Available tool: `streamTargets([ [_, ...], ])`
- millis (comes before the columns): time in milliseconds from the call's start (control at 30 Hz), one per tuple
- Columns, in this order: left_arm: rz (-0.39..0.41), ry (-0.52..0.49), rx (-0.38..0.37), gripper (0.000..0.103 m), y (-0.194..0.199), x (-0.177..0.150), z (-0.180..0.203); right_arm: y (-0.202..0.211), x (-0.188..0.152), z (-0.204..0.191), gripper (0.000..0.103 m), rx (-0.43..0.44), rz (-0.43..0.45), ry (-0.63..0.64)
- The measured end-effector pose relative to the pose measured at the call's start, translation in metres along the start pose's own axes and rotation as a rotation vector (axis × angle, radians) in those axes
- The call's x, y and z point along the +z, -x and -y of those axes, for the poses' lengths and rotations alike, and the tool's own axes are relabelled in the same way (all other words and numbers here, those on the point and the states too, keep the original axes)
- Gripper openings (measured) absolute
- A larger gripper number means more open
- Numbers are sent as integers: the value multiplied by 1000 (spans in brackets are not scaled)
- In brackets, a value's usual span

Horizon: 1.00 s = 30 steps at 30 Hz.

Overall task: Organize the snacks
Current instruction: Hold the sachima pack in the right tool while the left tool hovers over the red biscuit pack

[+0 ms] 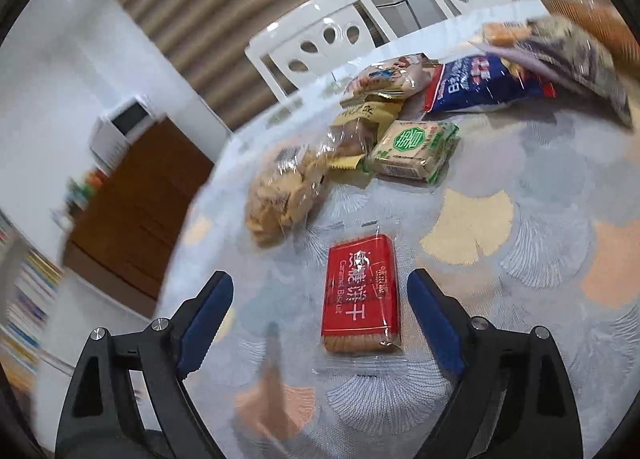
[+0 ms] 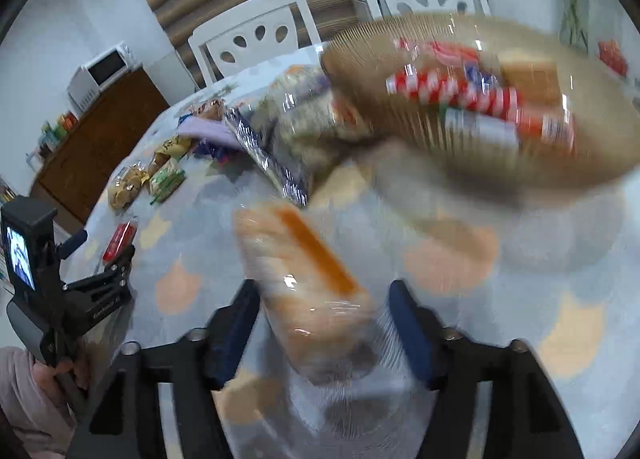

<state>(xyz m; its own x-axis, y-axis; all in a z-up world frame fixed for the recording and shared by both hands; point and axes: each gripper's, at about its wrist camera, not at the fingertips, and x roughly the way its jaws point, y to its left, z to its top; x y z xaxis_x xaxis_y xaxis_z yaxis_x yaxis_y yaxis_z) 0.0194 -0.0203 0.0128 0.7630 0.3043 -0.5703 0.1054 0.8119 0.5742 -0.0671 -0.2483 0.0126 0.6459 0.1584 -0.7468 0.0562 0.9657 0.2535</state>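
Left hand-held gripper hangs wide open over the red rectangular caramel biscuit pack, which lies flat on the patterned counter between the blue pads, neither touching. Right hand-held gripper has a clear-wrapped orange-and-cream snack pack between its fingers; the frame is too blurred to tell if it is clamped. To grab the red pack well: probably lower straight, centre the pads on its long sides, close gently so biscuits don't crack. Left view alone shows the green-labelled square pack and clear cracker bag clearly; right view alone shows the woven tan basket already holding snacks, likely the destination.
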Motion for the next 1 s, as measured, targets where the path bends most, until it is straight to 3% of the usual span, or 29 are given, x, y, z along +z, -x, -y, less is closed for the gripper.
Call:
streamTargets([
  [33,15,-28,42,89,4,0,6,-2,0,-8,66,-40,-4,40],
  [100,21,-33,54,89,6,2,5,-10,0,-23,75,-92,-33,119],
  [167,7,-15,28,89,13,-2,8,-17,-1,-34,100,-103,-72,197],
  [200,9,-18,32,89,16,-2,10,-18,-1,-35,103,-110,-81,215],
  [600,17,-30,49,89,14,-1,5,-22,-1,-38,103,-135,-81,223],
  [1000,0,13,-8,90,-4,5,-5,-21,-3,-40,103,-134,-78,219],
])
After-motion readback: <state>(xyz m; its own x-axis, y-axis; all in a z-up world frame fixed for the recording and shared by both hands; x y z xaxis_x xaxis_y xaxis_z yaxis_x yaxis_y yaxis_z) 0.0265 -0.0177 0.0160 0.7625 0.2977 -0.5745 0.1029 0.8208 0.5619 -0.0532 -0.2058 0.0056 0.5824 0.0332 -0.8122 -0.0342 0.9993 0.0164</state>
